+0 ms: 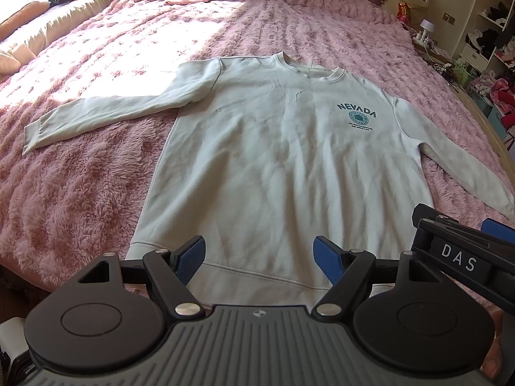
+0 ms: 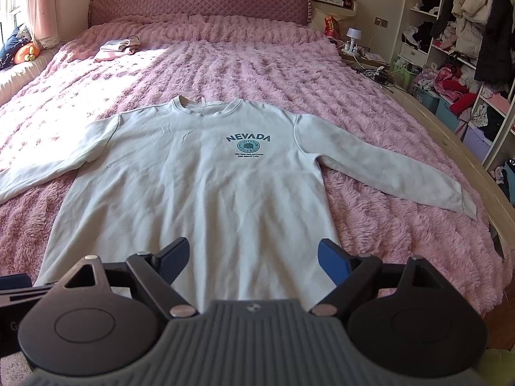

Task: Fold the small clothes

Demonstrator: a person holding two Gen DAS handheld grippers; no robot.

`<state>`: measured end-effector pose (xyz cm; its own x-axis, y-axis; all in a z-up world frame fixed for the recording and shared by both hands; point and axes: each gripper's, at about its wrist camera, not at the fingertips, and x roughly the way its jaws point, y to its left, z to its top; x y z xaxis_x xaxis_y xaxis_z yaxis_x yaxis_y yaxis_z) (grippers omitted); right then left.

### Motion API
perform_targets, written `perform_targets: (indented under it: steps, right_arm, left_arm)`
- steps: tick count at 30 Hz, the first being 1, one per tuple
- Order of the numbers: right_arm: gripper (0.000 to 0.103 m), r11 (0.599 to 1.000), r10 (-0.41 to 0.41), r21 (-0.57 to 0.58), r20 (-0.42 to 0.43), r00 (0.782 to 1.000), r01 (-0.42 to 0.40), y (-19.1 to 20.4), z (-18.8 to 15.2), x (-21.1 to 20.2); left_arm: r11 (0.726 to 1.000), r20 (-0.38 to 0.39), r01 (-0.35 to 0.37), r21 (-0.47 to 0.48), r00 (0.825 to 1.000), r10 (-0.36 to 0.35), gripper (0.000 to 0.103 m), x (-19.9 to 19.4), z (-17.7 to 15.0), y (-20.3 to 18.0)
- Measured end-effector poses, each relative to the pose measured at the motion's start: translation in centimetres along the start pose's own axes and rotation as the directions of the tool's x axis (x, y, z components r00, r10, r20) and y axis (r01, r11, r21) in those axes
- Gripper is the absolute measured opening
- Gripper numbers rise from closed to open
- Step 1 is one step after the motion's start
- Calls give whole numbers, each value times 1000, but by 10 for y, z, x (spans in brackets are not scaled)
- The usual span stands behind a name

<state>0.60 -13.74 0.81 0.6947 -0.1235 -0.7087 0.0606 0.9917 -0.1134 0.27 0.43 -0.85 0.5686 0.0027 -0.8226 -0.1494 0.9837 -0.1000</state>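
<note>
Hovering at the near edge of the bed (image 2: 418, 231), we hold both tools spread and empty. Our left gripper (image 1: 259, 259) sits over the hem of the sweatshirt (image 1: 273, 160), which lies flat and face up just ahead; our right gripper (image 2: 254, 257) is over the same hem, further right. Both sleeves reach outward, with bare blanket (image 1: 80, 193) beyond each side (plenty of room there). Far ahead lies a folded garment (image 2: 117, 48). The left cuff is cut off in our right view, and the small print under NEVADA is unreadable.
</note>
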Motion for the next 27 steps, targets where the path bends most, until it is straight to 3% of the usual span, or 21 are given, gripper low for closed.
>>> perform_targets:
  steps: [27]
  right_arm:
    - [83,1000,-4,-11,-15,1000,3,2,-2,6]
  left_arm:
    - [1000,-18,-1,-3,1000,1,89,6,-4,1]
